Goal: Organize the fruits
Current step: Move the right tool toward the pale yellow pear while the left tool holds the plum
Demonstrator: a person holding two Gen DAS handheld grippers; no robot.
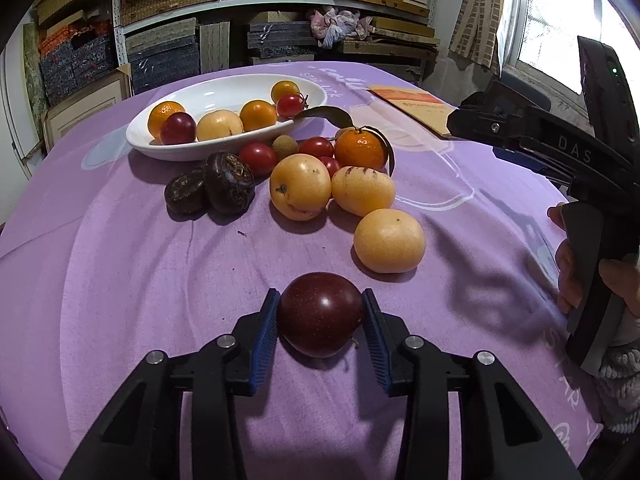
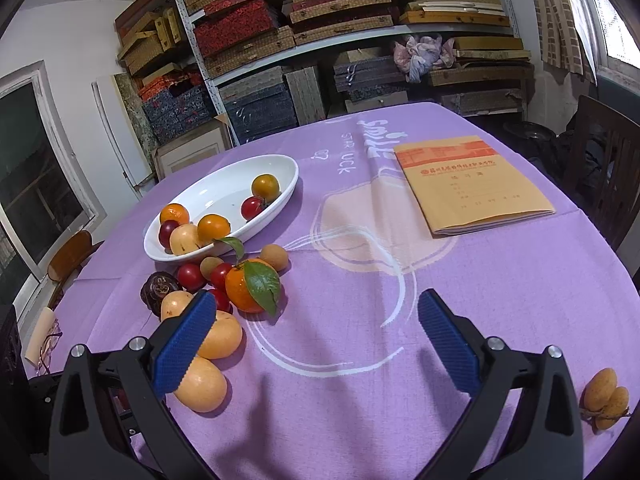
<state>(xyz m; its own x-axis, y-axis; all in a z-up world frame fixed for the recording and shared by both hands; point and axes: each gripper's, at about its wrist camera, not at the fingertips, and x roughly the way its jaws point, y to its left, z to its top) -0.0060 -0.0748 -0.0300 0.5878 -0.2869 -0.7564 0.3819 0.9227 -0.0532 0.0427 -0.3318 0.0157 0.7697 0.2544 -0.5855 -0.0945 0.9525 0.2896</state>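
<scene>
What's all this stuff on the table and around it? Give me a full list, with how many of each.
dark red plum: 1, between the left tool's pads, on the cloth
white oval dish: 1, far left of the table, holding six small fruits (orange, red, pale yellow, dark red)
large pale yellow fruits: 3, loose in front of the dish
leafy tangerine: 1, orange, in the loose pile
red cherry tomatoes: about 4, in the pile
dark brown water chestnuts: 2, left of the pile
small tan fruits: a joined pair, near right edge
tan booklet: 1, far right
purple tablecloth: 1, covers the table
shelves of boxes: behind the table
left tool: closed on the plum
right tool: open, above the cloth
</scene>
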